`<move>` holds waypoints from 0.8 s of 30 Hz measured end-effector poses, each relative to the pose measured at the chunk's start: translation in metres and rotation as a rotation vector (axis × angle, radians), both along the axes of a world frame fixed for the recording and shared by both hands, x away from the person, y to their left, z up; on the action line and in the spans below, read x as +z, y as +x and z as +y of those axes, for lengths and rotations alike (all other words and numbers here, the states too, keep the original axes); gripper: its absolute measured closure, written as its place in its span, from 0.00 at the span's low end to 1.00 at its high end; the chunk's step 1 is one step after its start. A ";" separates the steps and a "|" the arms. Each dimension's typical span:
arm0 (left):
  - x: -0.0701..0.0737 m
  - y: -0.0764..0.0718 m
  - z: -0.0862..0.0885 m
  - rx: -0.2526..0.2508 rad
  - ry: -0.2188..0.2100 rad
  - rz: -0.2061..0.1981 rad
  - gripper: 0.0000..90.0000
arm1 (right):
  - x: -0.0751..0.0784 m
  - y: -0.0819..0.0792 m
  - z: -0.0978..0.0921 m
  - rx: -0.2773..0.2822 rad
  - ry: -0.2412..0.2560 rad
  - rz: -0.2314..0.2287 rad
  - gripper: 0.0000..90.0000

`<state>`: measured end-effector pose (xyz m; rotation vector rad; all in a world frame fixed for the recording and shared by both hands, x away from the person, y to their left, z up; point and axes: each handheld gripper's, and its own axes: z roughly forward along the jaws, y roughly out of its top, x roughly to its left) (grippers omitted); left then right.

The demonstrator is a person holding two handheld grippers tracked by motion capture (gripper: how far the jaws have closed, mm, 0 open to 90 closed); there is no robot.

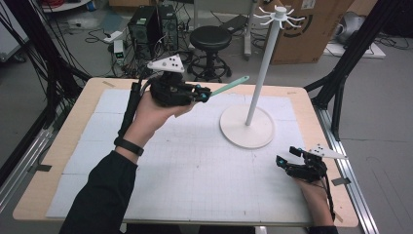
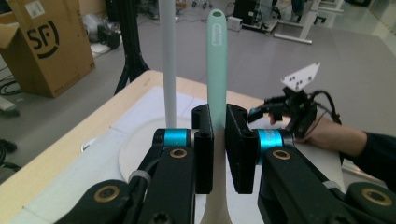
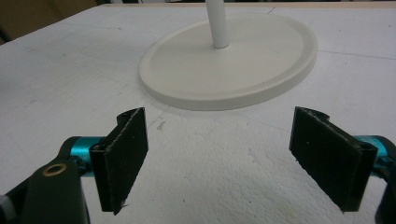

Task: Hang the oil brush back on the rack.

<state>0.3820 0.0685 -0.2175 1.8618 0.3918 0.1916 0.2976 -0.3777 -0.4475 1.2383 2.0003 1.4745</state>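
I am holding my left gripper (image 1: pixel 203 93) raised over the far left of the white foam-covered wooden table (image 1: pixel 195 161), at about eleven o'clock from the table's middle. Its jaws are pinching nearly closed on the lower handle of a long mint-green plastic utensil (image 1: pixel 229 86), whose free end, with its small hanging hole, is pointing toward one o'clock, near the pole of the tall white hanging stand with a round base and hooked arms on top (image 1: pixel 264 63). In the left gripper view the utensil (image 2: pixel 216 70) is rising straight between the pads, just beside the pole (image 2: pixel 167 60).

To do this well, I judge I am needing to lift higher and tilt the handle so the hole meets one hook squarely, keeping the pinch firm so the handle is not swivelling.

My right gripper (image 1: pixel 284 161) is resting low at about four o'clock, just beside the stand's base; its jaws are spread wide with nothing between them, and the base (image 3: pixel 229 60) is lying ahead.

I am seeing no container on the table; the stand's hooks are carrying nothing.
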 end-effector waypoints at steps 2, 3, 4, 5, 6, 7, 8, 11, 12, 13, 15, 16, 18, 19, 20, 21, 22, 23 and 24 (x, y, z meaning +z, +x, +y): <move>0.008 0.002 -0.002 0.005 -0.007 -0.010 0.91 | 0.000 0.000 0.000 0.000 0.001 0.000 0.21; 0.011 0.003 -0.003 0.002 -0.008 -0.015 0.91 | 0.000 0.000 0.000 0.000 0.001 0.002 0.21; 0.014 0.004 -0.004 0.005 -0.007 -0.018 0.91 | 0.000 0.000 0.000 0.000 0.002 0.005 0.21; 0.017 0.004 -0.005 0.008 -0.009 -0.019 0.91 | 0.000 0.000 0.000 0.001 0.003 0.004 0.21; 0.020 0.006 -0.005 0.007 -0.007 -0.022 0.91 | 0.000 0.000 0.000 0.001 0.002 0.001 0.21; 0.023 0.006 -0.006 0.007 -0.007 -0.027 0.91 | 0.000 0.000 0.000 0.001 0.003 0.004 0.21; 0.026 0.007 -0.006 0.009 -0.010 -0.028 0.91 | 0.000 0.000 0.000 0.001 0.001 0.001 0.21; 0.034 0.008 -0.008 0.009 -0.022 -0.040 0.91 | 0.000 0.000 0.000 0.001 0.001 0.001 0.21; 0.037 0.008 -0.008 0.011 -0.022 -0.042 0.91 | 0.000 0.000 0.000 0.001 0.002 0.004 0.21; 0.039 0.009 -0.008 0.008 -0.022 -0.041 0.91 | 0.000 0.000 0.000 0.002 0.002 0.000 0.21; 0.044 0.010 -0.008 0.015 -0.024 -0.046 0.91 | 0.000 0.000 0.000 0.002 0.001 0.003 0.21; 0.046 0.010 -0.008 0.016 -0.026 -0.048 0.91 | 0.000 0.000 0.000 0.002 0.001 0.000 0.21; 0.050 0.011 -0.007 0.018 -0.033 -0.053 0.91 | 0.000 0.000 0.000 0.002 0.003 0.004 0.21; 0.052 0.011 -0.008 0.017 -0.040 -0.056 0.91 | 0.000 0.000 0.000 0.002 0.002 0.003 0.21; 0.054 0.011 -0.007 0.015 -0.043 -0.058 0.91 | 0.000 0.000 0.000 0.002 0.003 0.004 0.21; 0.055 0.011 -0.008 0.017 -0.042 -0.061 0.91 | 0.000 0.000 0.000 0.002 0.002 0.003 0.21; 0.056 0.012 -0.008 0.018 -0.041 -0.062 0.91 | 0.000 0.000 0.000 0.002 0.002 0.004 0.21; 0.057 0.012 -0.008 0.019 -0.040 -0.061 0.91 | 0.000 0.000 0.000 0.002 0.003 0.004 0.21; 0.059 0.012 -0.008 0.019 -0.041 -0.065 0.91 | 0.000 0.000 0.000 0.003 0.002 0.001 0.21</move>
